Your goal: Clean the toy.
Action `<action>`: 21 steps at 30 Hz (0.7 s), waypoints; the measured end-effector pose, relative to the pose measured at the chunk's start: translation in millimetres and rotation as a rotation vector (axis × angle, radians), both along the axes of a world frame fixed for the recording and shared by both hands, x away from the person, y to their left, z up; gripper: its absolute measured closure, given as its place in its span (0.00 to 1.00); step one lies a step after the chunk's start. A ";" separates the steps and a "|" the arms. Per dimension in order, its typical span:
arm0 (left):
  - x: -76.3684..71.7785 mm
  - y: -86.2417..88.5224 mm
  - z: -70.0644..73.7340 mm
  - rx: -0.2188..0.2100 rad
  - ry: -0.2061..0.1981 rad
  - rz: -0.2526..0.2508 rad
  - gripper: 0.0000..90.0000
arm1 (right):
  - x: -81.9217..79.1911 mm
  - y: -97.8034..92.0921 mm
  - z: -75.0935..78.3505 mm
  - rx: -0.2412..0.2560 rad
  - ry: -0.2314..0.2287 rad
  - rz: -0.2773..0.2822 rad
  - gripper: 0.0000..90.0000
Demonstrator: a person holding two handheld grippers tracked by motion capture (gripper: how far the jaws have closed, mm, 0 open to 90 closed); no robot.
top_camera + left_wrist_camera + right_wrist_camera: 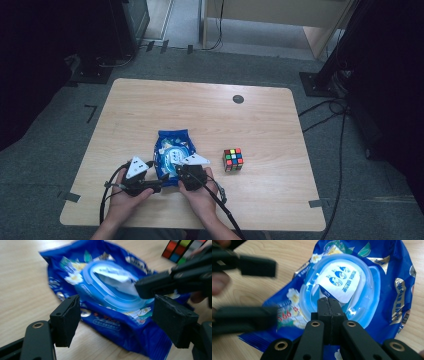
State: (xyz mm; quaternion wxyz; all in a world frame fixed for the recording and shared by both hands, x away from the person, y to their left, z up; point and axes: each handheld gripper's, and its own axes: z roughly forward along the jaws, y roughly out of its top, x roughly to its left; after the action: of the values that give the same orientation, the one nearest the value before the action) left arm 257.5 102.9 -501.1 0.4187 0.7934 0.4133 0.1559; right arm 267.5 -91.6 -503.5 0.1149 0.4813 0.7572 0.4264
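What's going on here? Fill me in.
A person works on a blue wipes pack on the table with two hand-held tools. The right tool, jaws shut, sits at the pack's white seal sticker, whose edge is lifted. The left tool is open around the pack's near end. A cube sits aside.

wipes pack [362, 287] | blue, crinkled, lying flat | we see its label flap part-peeled, just beyond our right jaws
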 end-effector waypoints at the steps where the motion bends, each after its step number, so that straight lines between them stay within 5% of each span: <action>1: 1.6 -0.1 -1.5 0.003 0.008 0.013 0.26 | 0.3 -0.2 1.2 0.006 -0.004 0.000 1.00; 4: 4.2 -0.6 -7.0 0.030 0.027 0.026 0.25 | 1.3 -2.5 6.8 0.028 -0.029 -0.008 1.00; 10: 7.8 -12.7 -15.1 0.164 0.025 0.103 0.26 | -1.4 -11.3 32.9 0.076 -0.130 -0.009 1.00; 21: 19.7 -11.1 -13.9 0.143 0.033 0.176 0.25 | -18.6 -30.3 93.3 0.173 -0.299 0.026 1.00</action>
State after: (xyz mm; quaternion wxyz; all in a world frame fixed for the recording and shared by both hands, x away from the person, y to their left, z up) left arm 277.2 91.9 -515.0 0.3389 0.7843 0.4761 0.2081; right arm 248.9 -121.9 -410.1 0.1787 0.4108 0.6983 0.5583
